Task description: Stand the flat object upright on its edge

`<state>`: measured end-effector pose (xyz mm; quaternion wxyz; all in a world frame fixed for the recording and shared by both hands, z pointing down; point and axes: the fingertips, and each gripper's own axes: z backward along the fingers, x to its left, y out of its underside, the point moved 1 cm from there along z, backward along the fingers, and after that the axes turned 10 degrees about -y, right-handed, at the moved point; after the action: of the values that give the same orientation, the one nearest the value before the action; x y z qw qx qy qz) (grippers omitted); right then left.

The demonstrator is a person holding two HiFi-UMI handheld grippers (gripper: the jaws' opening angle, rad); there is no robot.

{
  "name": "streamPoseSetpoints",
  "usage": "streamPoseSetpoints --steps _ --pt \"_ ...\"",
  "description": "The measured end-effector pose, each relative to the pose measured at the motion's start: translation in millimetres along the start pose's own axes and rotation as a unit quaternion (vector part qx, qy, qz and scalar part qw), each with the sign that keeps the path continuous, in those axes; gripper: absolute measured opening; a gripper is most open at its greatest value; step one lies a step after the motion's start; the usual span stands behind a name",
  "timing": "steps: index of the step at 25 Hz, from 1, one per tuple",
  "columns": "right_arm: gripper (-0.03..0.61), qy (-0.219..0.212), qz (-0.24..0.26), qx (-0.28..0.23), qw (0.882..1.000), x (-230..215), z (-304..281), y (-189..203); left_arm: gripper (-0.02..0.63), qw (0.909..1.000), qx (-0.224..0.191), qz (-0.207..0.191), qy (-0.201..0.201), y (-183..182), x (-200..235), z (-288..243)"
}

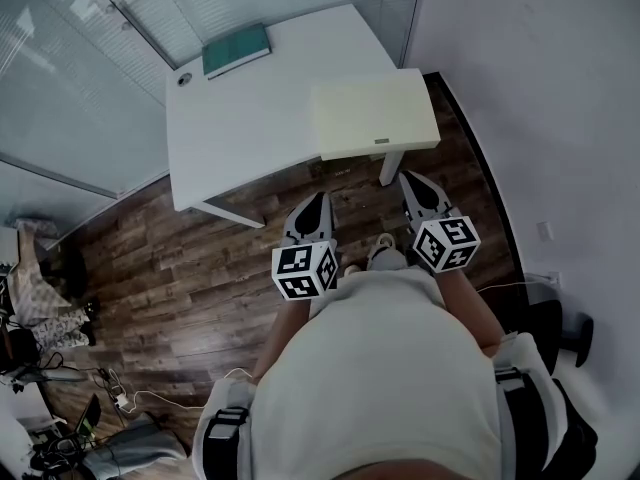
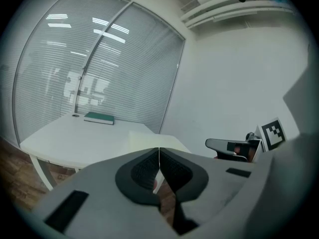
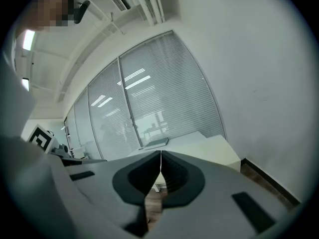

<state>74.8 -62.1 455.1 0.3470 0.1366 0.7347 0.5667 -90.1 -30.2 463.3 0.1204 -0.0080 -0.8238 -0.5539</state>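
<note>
Since both pairs of jaws are pressed together with nothing between them, the left gripper (image 2: 159, 157) and the right gripper (image 3: 160, 162) each need opening before anything can be taken hold of, and that is better done on the way in than right at the object. Both hang side by side over the wood floor (image 1: 180, 268), short of the near edge of the white table (image 1: 250, 118), and point roughly level towards it. The flat object is most likely the green book (image 1: 236, 50), which lies flat at the table's far left corner, well apart from either gripper (the cream slab (image 1: 372, 113) at the near right is flat too, but looks more like furniture than a thing to tip up). The step in hand, as I judge it, is the approach: move in to the table, reach across it, and bring one gripper low to a long side of the book so a jaw can slip under the edge. The other gripper should wait on the opposite side as a stop, because the book lies close to the table's far edge and a thin book set on its edge topples easily.
</note>
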Motion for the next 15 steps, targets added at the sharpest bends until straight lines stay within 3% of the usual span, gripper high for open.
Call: streamPoseSetpoints --steps 8,15 --pt "0.02 0.003 -0.09 -0.017 0.996 -20.6 -7.1 15.8 0.023 0.9999 0.007 0.008 0.0 2.0 9.7 -6.0" --pt "0.021 0.002 -0.137 -0.032 0.99 -39.9 -25.6 26.4 0.023 0.9999 0.008 0.009 -0.012 -1.0 22.1 -19.9"
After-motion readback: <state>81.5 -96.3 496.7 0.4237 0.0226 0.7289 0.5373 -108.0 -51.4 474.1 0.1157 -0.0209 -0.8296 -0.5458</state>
